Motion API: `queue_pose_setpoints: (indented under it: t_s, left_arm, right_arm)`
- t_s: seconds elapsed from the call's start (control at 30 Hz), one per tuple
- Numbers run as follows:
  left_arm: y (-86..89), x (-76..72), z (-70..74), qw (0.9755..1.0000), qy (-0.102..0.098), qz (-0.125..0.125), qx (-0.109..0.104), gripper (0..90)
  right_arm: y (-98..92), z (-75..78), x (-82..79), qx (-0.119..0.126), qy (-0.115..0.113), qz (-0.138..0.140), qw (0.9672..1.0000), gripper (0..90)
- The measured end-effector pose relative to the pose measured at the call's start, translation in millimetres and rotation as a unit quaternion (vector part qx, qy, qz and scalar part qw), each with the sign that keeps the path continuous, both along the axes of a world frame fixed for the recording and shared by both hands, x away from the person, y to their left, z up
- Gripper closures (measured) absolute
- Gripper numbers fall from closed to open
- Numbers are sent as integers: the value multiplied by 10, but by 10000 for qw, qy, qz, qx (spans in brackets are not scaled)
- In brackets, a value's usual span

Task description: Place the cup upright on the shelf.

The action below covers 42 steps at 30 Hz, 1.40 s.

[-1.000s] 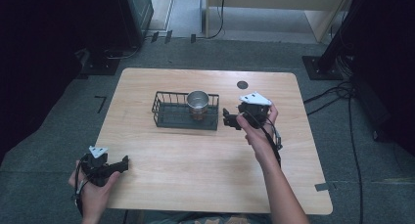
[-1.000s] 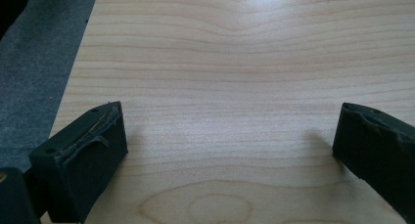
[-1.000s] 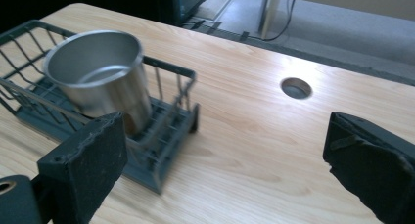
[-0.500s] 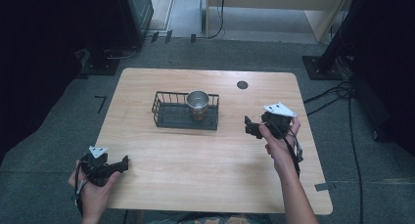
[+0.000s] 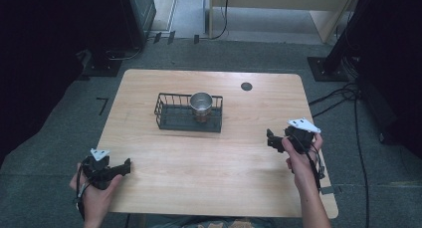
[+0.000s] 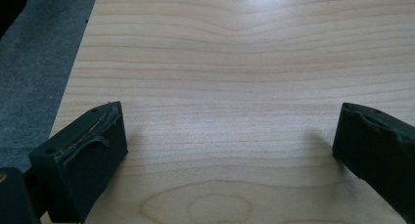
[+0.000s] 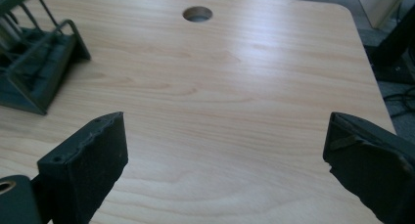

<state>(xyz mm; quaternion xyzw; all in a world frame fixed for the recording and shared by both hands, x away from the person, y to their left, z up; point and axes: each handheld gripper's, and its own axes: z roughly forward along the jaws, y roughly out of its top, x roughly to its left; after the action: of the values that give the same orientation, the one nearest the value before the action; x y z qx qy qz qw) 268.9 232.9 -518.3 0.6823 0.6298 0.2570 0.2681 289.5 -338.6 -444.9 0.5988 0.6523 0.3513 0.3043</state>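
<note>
High view: your right gripper hangs over the right part of the table, jaws spread and empty, tips pointing left. The metal cup stands upright inside the right end of the black wire basket, up and to the left of that gripper, well apart from it. The basket's long axis runs left to right across the table. Your left gripper sits near the front left corner, also spread and empty, farther from the cup than the right one, so the right hand looks the better placed for any reach. Left gripper view: both jaws stand wide apart over bare pale wood, grain running across, nothing between them; grey floor shows off the table edge. Right gripper view: jaws wide apart, nothing held; the basket's corner sits ahead to the left, and a round cable hole lies farther ahead. Room: grey carpet, dark stands and cables to both sides.
</note>
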Motion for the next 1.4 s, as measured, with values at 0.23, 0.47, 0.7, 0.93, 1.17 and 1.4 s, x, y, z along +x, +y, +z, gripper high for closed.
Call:
queue_pose_setpoints:
  t_s: [0.23, 0.47, 0.7, 0.93, 1.17, 1.4]
  left_arm:
    - [0, 0, 0, 10000, 0, 0, 0, 0]
    - [0, 0, 0, 10000, 2, 0, 0, 0]
    - [0, 0, 0, 10000, 0, 2, 0, 0]
    - [0, 0, 0, 10000, 2, 0, 1, 0]
    - [1, 0, 0, 10000, -1, -1, -1, 0]
    - [1, 0, -1, 10000, -4, 3, -4, 0]
  right_arm:
    - [-256, -233, -145, -2, 230, -284, 9993, 26]
    - [-478, -479, -309, 23, 487, -544, 9973, 26]
    - [-630, -686, -463, 74, 660, -747, 9950, 26]
    - [-737, -828, -613, 11, 836, -863, 9928, 22]
    - [-798, -839, -784, 23, 830, -868, 9928, 7]
    - [-839, -844, -865, 24, 866, -813, 9929, 0]
